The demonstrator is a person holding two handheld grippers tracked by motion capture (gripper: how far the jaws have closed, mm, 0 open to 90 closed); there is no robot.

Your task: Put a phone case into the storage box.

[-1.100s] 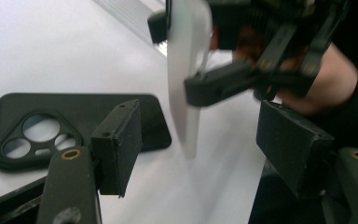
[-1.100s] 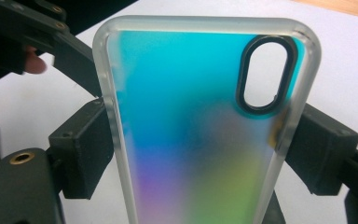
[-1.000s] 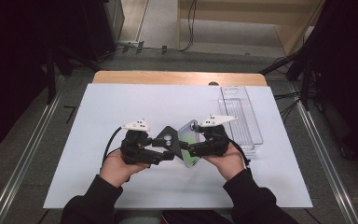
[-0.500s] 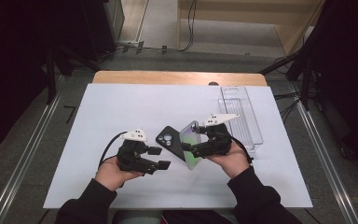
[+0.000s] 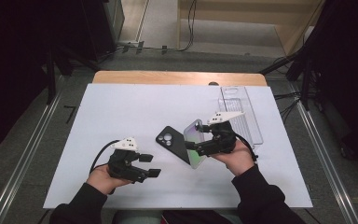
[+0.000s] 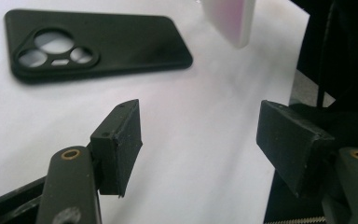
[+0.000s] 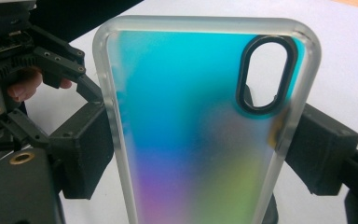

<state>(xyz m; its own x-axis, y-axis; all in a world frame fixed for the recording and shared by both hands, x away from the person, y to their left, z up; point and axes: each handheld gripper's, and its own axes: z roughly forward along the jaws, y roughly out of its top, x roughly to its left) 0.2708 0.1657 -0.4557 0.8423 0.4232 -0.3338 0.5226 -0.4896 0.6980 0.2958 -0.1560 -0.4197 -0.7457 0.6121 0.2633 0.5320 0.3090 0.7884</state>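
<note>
A black phone case lies flat on the white table, its camera cut-outs up. My right gripper is shut on an iridescent phone case with a clear rim, held tilted off the table just right of the black case. The jaws pinch its two long edges. My left gripper sits open at the front left, nothing between its jaws, a short way from the black case. A corner of the iridescent case shows ahead of it.
A clear plastic tray lies at the back right of the table, beside my right hand. A wooden strip runs along the table's far edge. Bare white surface stretches across the left and back.
My left gripper has let go and drawn back toward the front left. The black case now lies flat on the table, and the right gripper has lifted the iridescent case slightly rightward.
</note>
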